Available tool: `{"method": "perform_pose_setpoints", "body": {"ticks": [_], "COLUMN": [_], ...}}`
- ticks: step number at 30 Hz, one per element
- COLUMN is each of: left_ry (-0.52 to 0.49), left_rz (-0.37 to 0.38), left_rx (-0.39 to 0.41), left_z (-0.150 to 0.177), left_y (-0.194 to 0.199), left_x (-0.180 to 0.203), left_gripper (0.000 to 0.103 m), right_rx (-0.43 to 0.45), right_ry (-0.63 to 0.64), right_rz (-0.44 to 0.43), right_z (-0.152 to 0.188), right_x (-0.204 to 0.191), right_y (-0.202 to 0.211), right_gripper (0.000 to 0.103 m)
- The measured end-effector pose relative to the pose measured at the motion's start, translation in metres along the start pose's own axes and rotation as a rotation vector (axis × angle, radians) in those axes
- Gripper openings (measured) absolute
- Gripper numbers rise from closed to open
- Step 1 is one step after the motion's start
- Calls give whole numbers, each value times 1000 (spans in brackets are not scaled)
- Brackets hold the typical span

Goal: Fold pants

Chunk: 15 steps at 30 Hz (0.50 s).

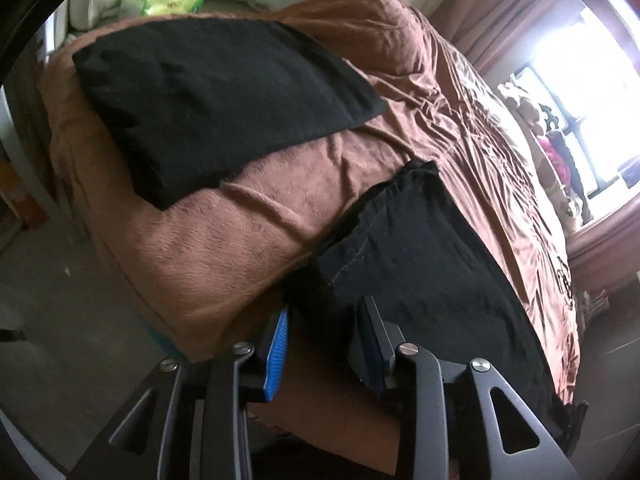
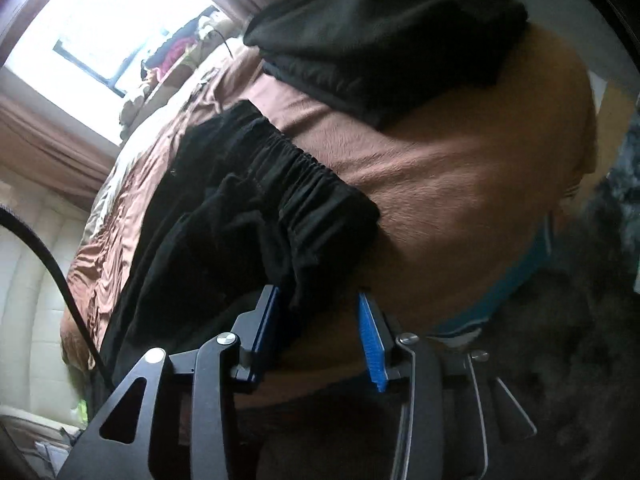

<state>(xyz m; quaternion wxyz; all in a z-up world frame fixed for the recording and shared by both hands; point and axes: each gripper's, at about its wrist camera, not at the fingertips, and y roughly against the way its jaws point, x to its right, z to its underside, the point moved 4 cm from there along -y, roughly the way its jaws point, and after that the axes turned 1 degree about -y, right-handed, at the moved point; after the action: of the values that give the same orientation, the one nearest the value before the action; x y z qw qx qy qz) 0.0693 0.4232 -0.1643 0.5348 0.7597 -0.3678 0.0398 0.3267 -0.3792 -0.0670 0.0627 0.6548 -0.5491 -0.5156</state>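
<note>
- Our left claw (image 1: 324,344) stands parted, pads clear of the cloth; the hem end of the black pants (image 1: 420,264) lies just ahead of it and partly between the pads, released so far as we can judge, because the cloth rests slack on the bed rather than hanging from us.
- Our right claw (image 2: 320,332) is likewise parted; a fold of the gathered waistband (image 2: 308,176) droops between its blue pads (image 2: 372,344) without being pinched. We judge it gripping nothing.
- Both claws sit at the near edge of the bed (image 1: 224,248), one at each end of the same garment, which fits laying it down lengthwise along that edge so it can be smoothed or doubled over.
- Ahead of both claws, the pants run across the brown blanket (image 2: 440,184); the elastic end lies bunched, not flat, so we reckon it needs straightening.
- Farther ahead and well apart from the pants lies a dark folded garment (image 1: 216,100), probably set there to keep the working strip free.
- Beyond that, a bright window (image 2: 100,28) and a curtain (image 1: 500,20); at the left claw's far side, green packets (image 1: 168,0) by the headboard.
</note>
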Motion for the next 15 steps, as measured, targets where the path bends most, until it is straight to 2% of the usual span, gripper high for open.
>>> {"method": "perform_pose_setpoints", "body": {"ticks": [5,11,15], "left_ry": [-36,-107,-156], "left_rz": [-1,25,82], "left_rx": [59,92,114], "left_z": [-7,-10,-6], "left_y": [27,50,69], "left_x": [4,32,74], "left_gripper": [49,49,49], "right_rx": [90,169,204], "right_ry": [102,268,345], "right_rz": [28,19,-5], "right_z": [6,16,28], "right_x": [-17,-63,-81], "right_y": [33,59,76], "right_gripper": [37,37,37]}}
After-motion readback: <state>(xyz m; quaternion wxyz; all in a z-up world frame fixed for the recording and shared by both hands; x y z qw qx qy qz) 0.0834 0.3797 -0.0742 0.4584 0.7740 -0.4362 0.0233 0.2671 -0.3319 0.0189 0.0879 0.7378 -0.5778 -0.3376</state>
